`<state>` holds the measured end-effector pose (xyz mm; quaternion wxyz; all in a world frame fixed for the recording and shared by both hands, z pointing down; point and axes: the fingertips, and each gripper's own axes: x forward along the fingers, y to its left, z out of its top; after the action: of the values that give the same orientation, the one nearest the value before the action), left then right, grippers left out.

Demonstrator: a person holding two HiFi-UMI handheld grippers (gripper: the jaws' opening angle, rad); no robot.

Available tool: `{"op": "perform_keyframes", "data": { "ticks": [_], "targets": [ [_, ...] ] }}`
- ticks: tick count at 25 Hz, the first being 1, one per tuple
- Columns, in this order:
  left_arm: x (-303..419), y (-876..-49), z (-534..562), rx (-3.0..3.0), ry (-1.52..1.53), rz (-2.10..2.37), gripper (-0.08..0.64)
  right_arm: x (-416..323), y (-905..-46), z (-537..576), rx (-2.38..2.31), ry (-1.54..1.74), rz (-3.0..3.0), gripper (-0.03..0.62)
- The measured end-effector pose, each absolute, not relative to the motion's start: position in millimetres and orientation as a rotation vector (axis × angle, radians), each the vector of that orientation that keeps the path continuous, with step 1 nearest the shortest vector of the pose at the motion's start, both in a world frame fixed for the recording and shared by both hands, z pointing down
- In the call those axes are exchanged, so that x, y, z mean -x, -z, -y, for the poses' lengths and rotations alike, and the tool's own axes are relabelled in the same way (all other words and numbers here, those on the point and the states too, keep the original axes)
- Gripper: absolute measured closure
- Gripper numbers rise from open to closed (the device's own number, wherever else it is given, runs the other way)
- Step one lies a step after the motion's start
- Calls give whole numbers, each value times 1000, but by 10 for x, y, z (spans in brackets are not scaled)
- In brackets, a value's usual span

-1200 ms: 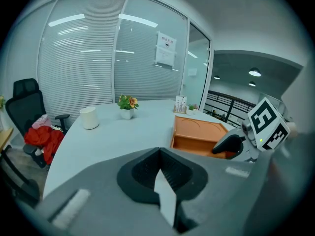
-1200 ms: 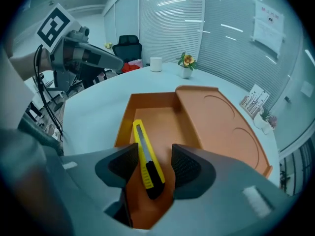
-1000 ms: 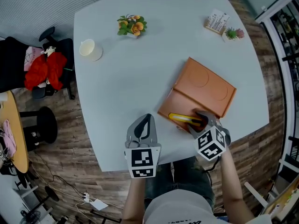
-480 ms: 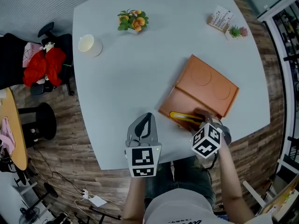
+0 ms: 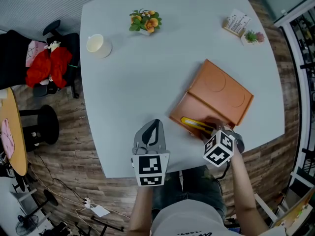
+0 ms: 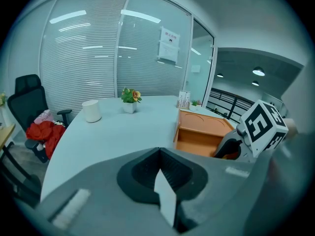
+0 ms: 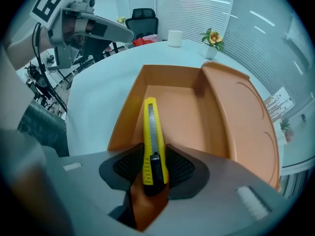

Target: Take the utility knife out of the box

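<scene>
Tilted steeper over the box point(image 5: 216, 90) than a second ago. Right gripper point(image 7: 155, 167) jaws just closing, now pinching near end of utility knife point(image 7: 149, 127); rest lying ahead on tray floor. Tray wall close left, raised lid right; free above. Left gripper point(image 6: 160, 173) clenched, empty, above bare worktop point(image 5: 147, 73) edge.

Your head camera looks steeply down on the surface point(image 5: 147, 73); both gripper views, low and close, share the orange box point(image 7: 182, 107).

Pale table point(image 5: 147, 68) — cup point(image 5: 97, 44), flower pot point(image 5: 145, 21), orange box point(image 5: 221, 90), card stand point(image 5: 237, 23), small plant point(image 5: 252, 36)
</scene>
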<state>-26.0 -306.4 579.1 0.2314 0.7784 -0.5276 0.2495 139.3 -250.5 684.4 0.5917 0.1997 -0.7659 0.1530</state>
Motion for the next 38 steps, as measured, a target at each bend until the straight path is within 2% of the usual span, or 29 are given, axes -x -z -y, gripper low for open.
{"op": "perform_keyframes", "data": {
  "ticks": [15, 38],
  "targets": [
    [296, -5577, 3073, -2162, -646, 1499, 560, -1430, -6511, 2695, -731, -440, 1895, 426],
    [307, -4658, 3243, -2297, -483, 1654, 560, -1514, -4999, 3257, -1253, -303, 2131, 426]
  ]
}}
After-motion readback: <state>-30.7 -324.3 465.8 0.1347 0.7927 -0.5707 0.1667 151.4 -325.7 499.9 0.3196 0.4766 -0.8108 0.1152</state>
